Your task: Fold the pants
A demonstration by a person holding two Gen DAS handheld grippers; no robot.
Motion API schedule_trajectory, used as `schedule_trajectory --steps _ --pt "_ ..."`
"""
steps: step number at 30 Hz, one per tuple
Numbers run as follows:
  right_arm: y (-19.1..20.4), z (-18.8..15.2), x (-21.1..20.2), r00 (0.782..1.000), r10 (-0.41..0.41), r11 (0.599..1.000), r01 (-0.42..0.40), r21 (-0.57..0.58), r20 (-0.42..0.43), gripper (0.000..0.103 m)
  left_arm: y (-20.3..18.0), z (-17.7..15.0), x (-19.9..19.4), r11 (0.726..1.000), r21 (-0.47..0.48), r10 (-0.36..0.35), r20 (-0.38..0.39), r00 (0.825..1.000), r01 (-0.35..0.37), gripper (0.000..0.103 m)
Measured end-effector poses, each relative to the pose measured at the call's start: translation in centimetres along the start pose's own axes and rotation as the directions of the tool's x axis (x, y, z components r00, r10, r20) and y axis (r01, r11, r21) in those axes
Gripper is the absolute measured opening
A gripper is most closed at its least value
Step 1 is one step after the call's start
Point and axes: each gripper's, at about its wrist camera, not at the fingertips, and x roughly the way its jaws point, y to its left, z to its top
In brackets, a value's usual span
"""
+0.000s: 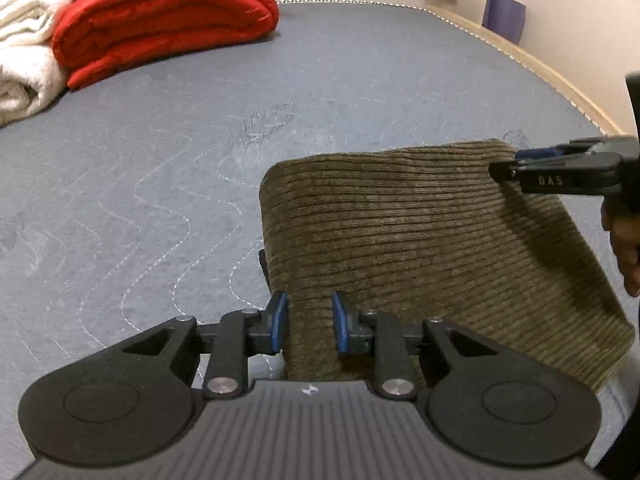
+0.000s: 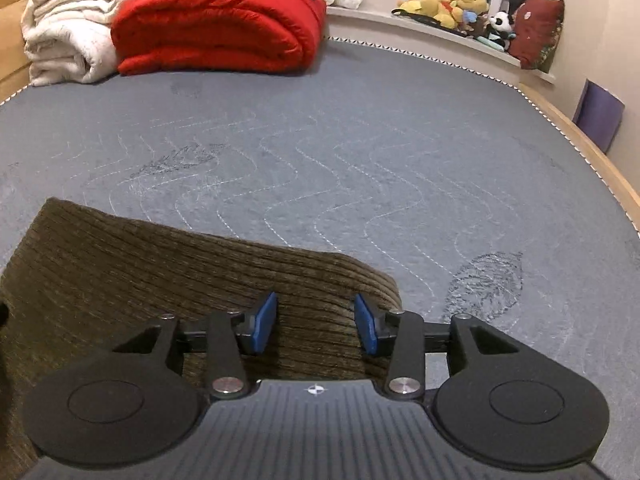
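Olive-brown corduroy pants (image 1: 420, 232) lie folded on the grey mattress (image 1: 160, 160). My left gripper (image 1: 308, 322) is open, its blue pads standing on either side of a fold of the near left corner without pinching it. My right gripper (image 1: 504, 164) shows at the right of the left wrist view, over the pants' far right corner. In the right wrist view the right gripper (image 2: 316, 326) is open wide above the pants (image 2: 160, 280) near their right edge, its pads apart from the cloth.
A folded red quilt (image 1: 160, 20) and white blankets (image 1: 24, 60) are stacked at the far left of the mattress. A ledge with plush toys (image 2: 452, 4) runs along the far wall. A wooden bed rim (image 2: 592, 156) and a purple board (image 2: 598, 120) are at the right.
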Motion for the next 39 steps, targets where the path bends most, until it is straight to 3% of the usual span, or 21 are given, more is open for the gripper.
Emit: schedule_trajectory --steps 4,10,12,14,16,19,23,25,27,30,32,35,39 --pt "0.2 0.3 -2.1 1.000 -0.003 0.998 0.002 0.061 0.011 0.045 0.1 0.1 -1.4 1.000 -0.018 -0.013 0.034 0.999 0.014 0.027" --pt "-1.0 -0.2 -9.9 0.989 0.018 0.985 -0.043 0.169 0.147 0.047 0.2 -0.7 -3.6 0.999 -0.021 -0.041 0.070 0.997 0.042 0.028" --pt "-0.8 -0.7 -13.3 0.980 0.036 0.981 -0.072 0.182 0.198 0.048 0.0 -1.0 -5.7 0.999 -0.015 -0.044 0.103 0.994 0.046 0.035" --pt "-0.2 -1.2 -17.0 0.966 0.030 0.984 -0.074 0.164 0.259 0.053 -0.6 -1.3 -8.2 0.999 0.010 -0.043 0.145 0.989 0.042 0.066" --pt "0.3 -2.0 -20.2 0.949 0.025 0.984 -0.078 0.159 0.314 0.067 -1.8 -1.5 -11.1 0.998 0.061 -0.009 0.196 0.981 -0.003 0.087" --pt "1.0 -3.7 -24.7 0.926 0.027 0.982 -0.095 0.161 0.377 0.074 -3.5 -2.4 -15.5 0.989 0.114 0.061 0.293 0.954 -0.099 0.090" --pt "2.0 -6.1 -28.8 0.899 0.020 0.983 -0.097 0.154 0.438 0.085 -4.8 -5.3 -20.6 0.994 0.070 0.054 0.351 0.935 -0.084 0.095" --pt "2.6 -7.3 -29.4 0.890 0.039 0.989 -0.100 0.111 0.455 0.096 -5.2 -6.8 -21.5 1.000 0.018 0.015 0.318 0.948 -0.022 0.095" --pt "3.3 -9.0 -28.2 0.900 0.069 0.996 -0.089 0.026 0.430 0.096 -5.9 -8.1 -21.2 0.999 -0.036 -0.001 0.277 0.961 0.011 0.103" --pt "4.0 -10.1 -25.7 0.950 0.025 1.000 -0.027 0.002 0.311 0.091 -7.5 -9.8 -19.6 0.995 -0.085 0.068 0.239 0.969 -0.049 0.103" --pt "4.0 -10.3 -25.1 0.952 0.057 0.998 -0.065 0.015 0.301 0.091 -8.2 -10.5 -18.1 0.994 -0.071 0.092 0.205 0.974 -0.079 0.103" --pt "4.2 -10.6 -24.0 0.966 0.021 1.000 -0.023 0.005 0.258 0.091 -8.3 -9.8 -16.3 0.995 -0.069 0.088 0.165 0.982 -0.078 0.103" --pt "3.4 -10.4 -22.8 0.981 0.036 0.997 -0.049 0.067 0.193 0.091 -7.6 -9.5 -14.5 0.991 -0.094 0.113 0.140 0.984 -0.100 0.103"
